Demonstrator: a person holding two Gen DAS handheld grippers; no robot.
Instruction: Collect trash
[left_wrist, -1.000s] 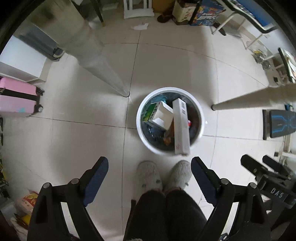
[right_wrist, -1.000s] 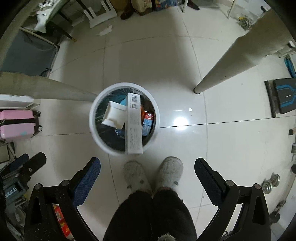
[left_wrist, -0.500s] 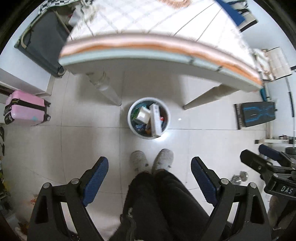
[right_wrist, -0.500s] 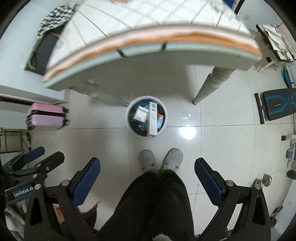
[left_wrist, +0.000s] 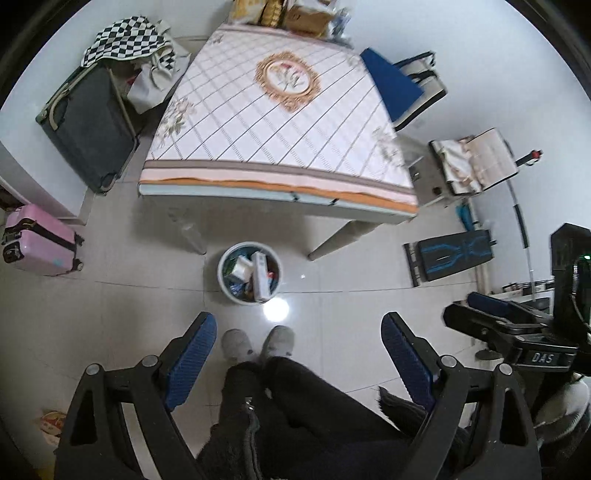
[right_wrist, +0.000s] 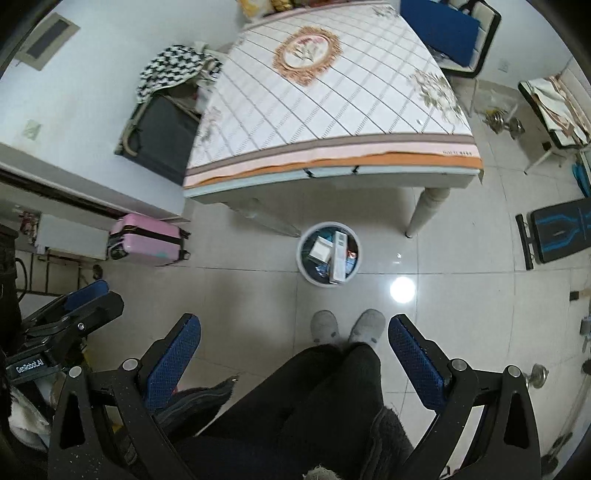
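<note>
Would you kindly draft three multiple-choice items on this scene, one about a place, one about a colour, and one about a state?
1. Where does the trash bin stand?
A. on the table
B. on the floor by the table's edge
C. on the chair

2. What colour is the suitcase lying on the floor?
A. pink
B. green
C. yellow

3. How are the two grippers?
A. both shut on trash
B. left open, right shut on a box
C. both open and empty

Answers:
1 B, the bin sits on the tiles near the legs of the table.
2 A, its shell is pink with dark trim.
3 C, the left gripper and the right gripper each show blue pads wide apart with nothing between them.
</note>
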